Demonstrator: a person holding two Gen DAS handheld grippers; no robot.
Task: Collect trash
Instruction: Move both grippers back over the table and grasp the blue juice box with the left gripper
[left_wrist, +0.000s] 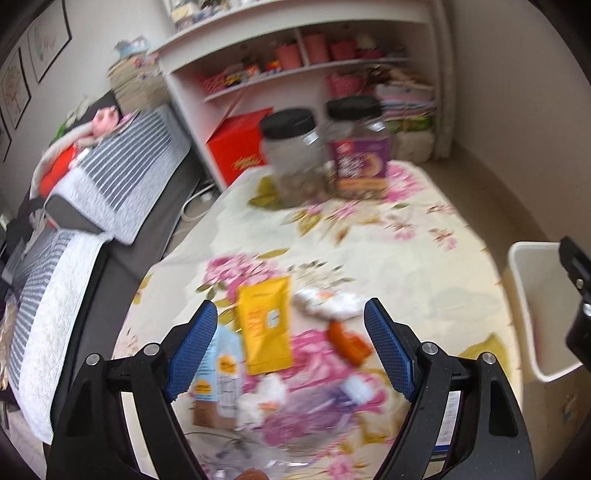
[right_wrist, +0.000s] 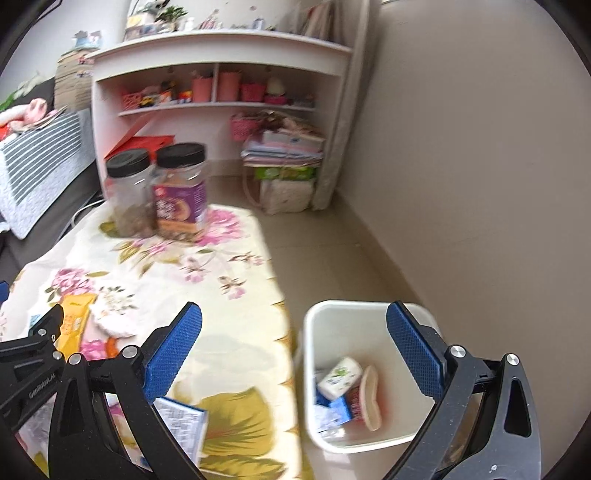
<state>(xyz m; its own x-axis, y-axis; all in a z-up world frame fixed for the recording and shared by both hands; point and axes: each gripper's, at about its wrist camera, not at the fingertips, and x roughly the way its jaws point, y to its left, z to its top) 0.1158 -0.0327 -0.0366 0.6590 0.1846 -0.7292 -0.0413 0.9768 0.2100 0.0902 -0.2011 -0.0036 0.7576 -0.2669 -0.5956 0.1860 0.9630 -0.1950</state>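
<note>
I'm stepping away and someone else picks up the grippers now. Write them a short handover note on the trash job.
Left gripper: jaws open, nothing between them, over the litter on the table.
Right gripper: jaws open, empty, between the table edge and the bin.
Bin: on the floor beside the table, already holding a few packets and a cup.
Left on the flowered tablecloth: yellow pouch, orange wrapper, white wrapper, blue carton, printed packet near the right gripper.
The two jars at the far end are untouched; whether they count as trash I cannot tell.
</note>
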